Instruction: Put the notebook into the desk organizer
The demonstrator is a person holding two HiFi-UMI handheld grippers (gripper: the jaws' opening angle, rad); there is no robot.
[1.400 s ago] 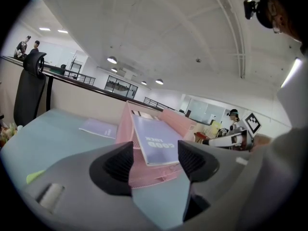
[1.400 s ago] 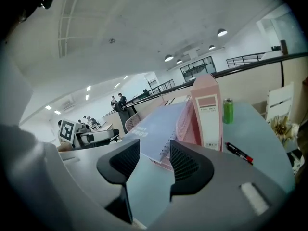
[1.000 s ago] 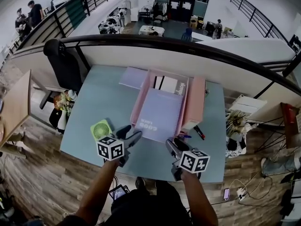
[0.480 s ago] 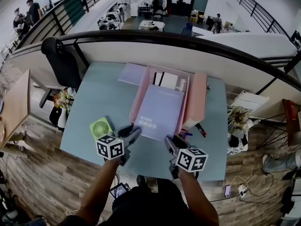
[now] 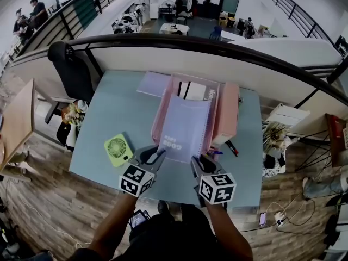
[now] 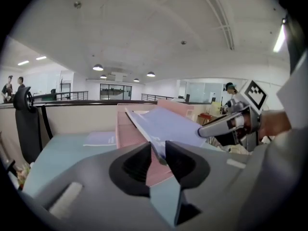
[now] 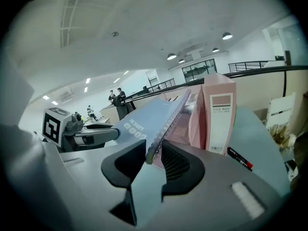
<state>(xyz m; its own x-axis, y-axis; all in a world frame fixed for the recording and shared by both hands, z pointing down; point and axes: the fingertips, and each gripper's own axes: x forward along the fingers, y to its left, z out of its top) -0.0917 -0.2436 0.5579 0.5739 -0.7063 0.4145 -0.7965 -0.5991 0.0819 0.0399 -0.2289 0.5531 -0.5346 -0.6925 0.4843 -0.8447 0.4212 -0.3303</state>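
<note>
A lavender spiral notebook [image 5: 186, 125] lies tilted in the pink desk organizer [image 5: 159, 116] on the pale blue table, its near edge raised. My left gripper [image 5: 159, 156] has just been closing and is shut on the notebook's near left corner [image 6: 166, 125]. My right gripper [image 5: 198, 161] has also just been closing and pinches the spiral-bound near right corner [image 7: 144, 119]. In the left gripper view the jaws [image 6: 158, 159] clamp the thin edge; in the right gripper view the jaws [image 7: 155, 155] clamp the coil. The organizer's pink file box [image 7: 219, 114] stands upright to the right.
A green fan [image 5: 118, 149] sits on the table left of my left gripper. Another lavender booklet [image 5: 153, 85] lies at the far left of the organizer. Pens [image 5: 230, 151] lie by the file box. A black chair [image 5: 69, 69] and a railing [image 5: 217, 50] border the table.
Both grippers closed on the notebook's near corners and rolled. The notebook's near edge lifted off the organizer and now tilts up toward me.
</note>
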